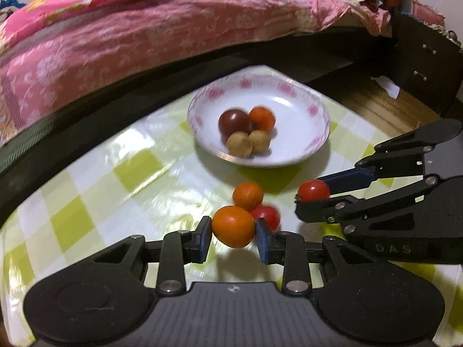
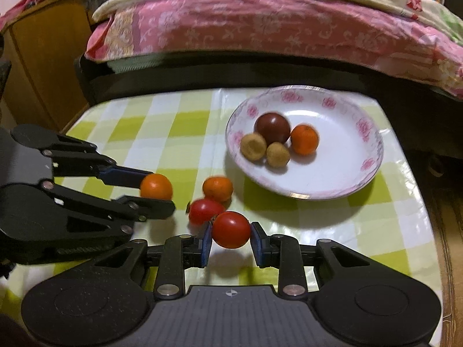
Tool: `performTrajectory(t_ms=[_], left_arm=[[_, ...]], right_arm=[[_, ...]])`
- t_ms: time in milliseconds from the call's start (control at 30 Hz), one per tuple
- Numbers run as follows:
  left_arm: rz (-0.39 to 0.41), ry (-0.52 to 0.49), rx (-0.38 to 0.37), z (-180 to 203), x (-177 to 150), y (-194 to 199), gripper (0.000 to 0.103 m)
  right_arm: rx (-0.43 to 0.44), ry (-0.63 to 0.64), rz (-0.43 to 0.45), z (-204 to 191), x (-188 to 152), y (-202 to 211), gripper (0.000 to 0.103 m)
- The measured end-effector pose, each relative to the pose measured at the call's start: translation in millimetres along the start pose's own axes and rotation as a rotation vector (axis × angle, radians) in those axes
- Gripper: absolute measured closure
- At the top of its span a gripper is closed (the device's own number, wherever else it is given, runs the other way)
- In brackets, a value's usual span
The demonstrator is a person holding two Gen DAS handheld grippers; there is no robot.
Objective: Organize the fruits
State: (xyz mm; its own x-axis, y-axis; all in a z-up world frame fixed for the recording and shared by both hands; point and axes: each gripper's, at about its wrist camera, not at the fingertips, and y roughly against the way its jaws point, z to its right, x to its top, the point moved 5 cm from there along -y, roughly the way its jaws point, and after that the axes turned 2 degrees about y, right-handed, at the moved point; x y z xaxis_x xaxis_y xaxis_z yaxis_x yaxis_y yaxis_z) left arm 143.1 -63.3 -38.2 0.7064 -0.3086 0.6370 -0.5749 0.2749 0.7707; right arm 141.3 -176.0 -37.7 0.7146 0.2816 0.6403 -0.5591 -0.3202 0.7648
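The green-and-white checked plastic-covered surface (image 2: 162, 121) ends close behind the white shallow plate with pink flower rim (image 2: 373, 150), where the dark frame of the bed with a pink floral cover (image 2: 260, 29) runs along its far edge; its right edge drops off just past the plate toward the wooden floor (image 1: 376, 101). Bare checked cloth lies open to the left of the plate and between the plate and the loose fruit. In the plate sit a dark maroon round tomato (image 2: 272, 127), a small orange fruit (image 2: 304, 140) and two tan rough-skinned round fruits (image 2: 253, 146), all touching in a cluster. In front of the plate, an orange round tomato (image 2: 217, 188) and a red cherry tomato (image 2: 205, 210) lie touching each other on the surface, between the two claws. The left claw (image 1: 233, 230) is closed on a glossy orange oval tomato (image 1: 233, 227), lifted with its shadow beneath. The right claw (image 2: 230, 232) grips a glossy red round tomato (image 2: 230, 229), likewise above its shadow. Both held fruits hang near the loose pair, short of the plate.
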Motion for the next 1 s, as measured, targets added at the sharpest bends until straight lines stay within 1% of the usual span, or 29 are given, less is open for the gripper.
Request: performTrajectory(t_ms=[133, 333, 733, 1000], left_arm=[[0.019, -0.001, -0.006, 5.1, 14.5, -4.5, 0.063], [0.034, -0.006, 0.000, 9.3, 30.6, -14.9, 0.063], [0.028, -0.024, 0.002, 12.6, 52.1, -44.3, 0.063], [0.033, -0.049, 0.015, 14.7, 56.6, -53.6, 0.064]], right_arm=[[-0.021, -0.030, 0.034, 12.6, 9.6, 6.4, 0.078], [-0.053, -0.058, 0.053, 28.1, 16.6, 5.4, 0.078], [-0.103, -0.094, 0.058, 54.9, 24.9, -10.4, 0.078], [-0.099, -0.116, 0.051, 64.7, 26.6, -21.4, 0.077]])
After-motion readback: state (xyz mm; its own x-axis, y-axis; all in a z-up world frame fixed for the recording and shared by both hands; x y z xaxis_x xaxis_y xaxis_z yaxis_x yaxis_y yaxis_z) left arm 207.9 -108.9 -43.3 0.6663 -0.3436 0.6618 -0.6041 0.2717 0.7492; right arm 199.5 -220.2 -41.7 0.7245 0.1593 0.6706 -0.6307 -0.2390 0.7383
